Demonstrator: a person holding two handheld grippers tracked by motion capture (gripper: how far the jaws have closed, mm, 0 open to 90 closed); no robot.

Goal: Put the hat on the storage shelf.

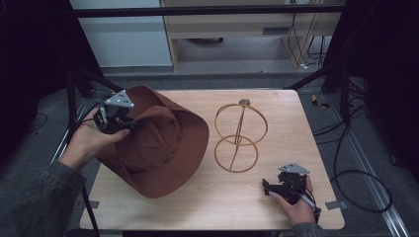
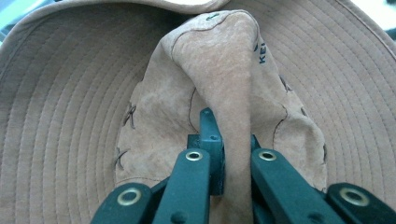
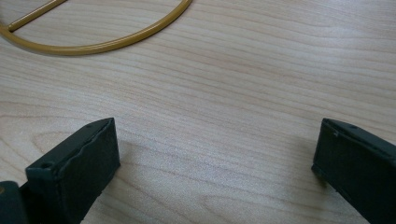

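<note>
Seen from the high view, a light wooden table (image 1: 276, 207) carries a brown wide-brimmed hat (image 1: 163, 148) on its left half and a gold wire stand (image 1: 240, 136) near the middle, the two close together but apart. The stand is made of two rings, a larger one farther from the person and a smaller one nearer, joined by a straight rod with a small dark piece at its far end. The left gripper (image 1: 129, 124), held in the person's left hand (image 1: 91, 140), reaches over the hat from its left side and meets the hat's crown; a grey sleeve (image 1: 34, 202) comes in at the lower left. The right gripper (image 1: 267, 186) sits low near the table's front right corner in the right hand (image 1: 296, 207), pointing left, well apart from the hat and near the stand's smaller ring. Cables (image 1: 346, 163) lie on the floor to the right of the table. From the left gripper view, the hat (image 2: 74, 93) shows its stitched brim spread wide behind, and a fold of its suede crown runs down between the two black jaws, which are clamped on that fold. From the right gripper view, the two jaws stand wide apart just above bare tabletop (image 3: 224, 116) with nothing between them, and a curved part of the gold stand (image 3: 116, 39) lies on the wood ahead, at the upper left.
</note>
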